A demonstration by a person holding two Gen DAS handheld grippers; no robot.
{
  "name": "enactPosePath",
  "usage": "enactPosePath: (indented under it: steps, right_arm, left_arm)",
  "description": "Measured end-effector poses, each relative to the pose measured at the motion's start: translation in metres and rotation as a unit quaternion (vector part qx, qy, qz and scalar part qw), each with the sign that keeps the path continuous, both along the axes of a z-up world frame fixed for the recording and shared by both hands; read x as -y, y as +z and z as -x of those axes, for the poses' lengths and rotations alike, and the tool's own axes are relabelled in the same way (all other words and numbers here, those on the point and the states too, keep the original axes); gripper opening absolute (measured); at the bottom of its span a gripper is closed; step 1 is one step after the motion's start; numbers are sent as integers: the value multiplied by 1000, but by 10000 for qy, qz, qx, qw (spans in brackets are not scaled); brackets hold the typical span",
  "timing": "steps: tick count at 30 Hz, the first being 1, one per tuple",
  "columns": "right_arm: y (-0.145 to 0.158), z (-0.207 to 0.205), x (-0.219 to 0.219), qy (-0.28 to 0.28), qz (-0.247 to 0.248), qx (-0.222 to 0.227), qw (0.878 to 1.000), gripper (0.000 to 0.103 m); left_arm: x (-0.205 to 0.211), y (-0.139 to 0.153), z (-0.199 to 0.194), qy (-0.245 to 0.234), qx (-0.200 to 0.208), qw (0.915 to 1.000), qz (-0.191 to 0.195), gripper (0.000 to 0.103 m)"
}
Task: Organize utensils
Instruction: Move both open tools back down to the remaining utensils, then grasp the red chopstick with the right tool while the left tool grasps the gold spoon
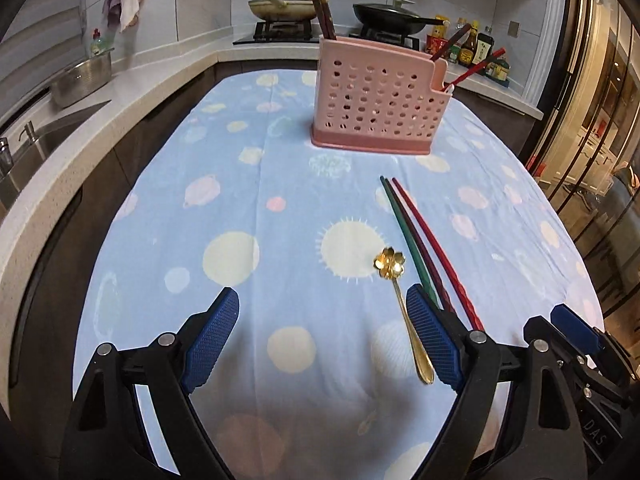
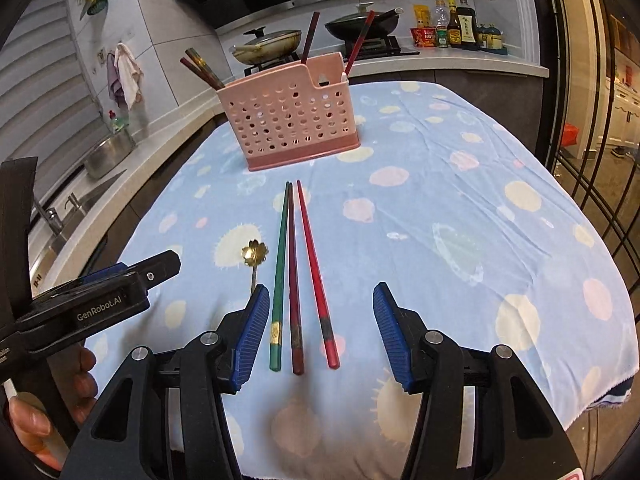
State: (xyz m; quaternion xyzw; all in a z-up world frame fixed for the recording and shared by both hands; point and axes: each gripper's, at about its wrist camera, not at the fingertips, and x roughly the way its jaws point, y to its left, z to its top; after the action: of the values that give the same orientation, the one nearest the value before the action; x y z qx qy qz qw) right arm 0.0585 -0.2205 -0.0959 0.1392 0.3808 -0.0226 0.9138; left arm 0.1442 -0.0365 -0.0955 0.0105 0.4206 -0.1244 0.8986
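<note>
Right tongs [image 2: 320,332] gape, three chopsticks [image 2: 296,280] between; left tongs [image 1: 322,332] apart beside spoon [image 1: 400,304].

1. We see three chopsticks [image 2: 294,280] lying side by side on the tabletop [image 2: 460,208].
2. Just left of them lies the gold flower-headed spoon [image 2: 254,254].
3. Behind them stands the pink perforated plastic utensil holder [image 2: 296,120], with more chopsticks in it.

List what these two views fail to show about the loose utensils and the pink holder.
- Gold spoon: in the right wrist view, its handle is hidden behind the right tool.
- Pink holder: its inside is hidden by its walls in both views.
- Chopsticks: in the left wrist view, near ends hidden behind the left tool.
</note>
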Motion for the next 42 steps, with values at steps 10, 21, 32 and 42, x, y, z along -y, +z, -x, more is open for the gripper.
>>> enactPosePath:
  steps: [10,21,32,42]
  right_arm:
    - [-28,4,-7,36,161,-284,9995,35]
    - [-40,1,-5,51,150,-438,9989,25]
    - [-48,-7,-10,149,234,-503,9984,14]
    - [-49,-3,-5,81,168,-486,9986,7]
  left_arm:
    - [1,-25,12,24,-291,9994,-159,81]
    - [6,-32,14,-54,-445,9989,-137,81]
    - [22,-36,16,-287,-532,9981,-71,81]
    - [35,-46,16,-444,-622,9971,-59,81]
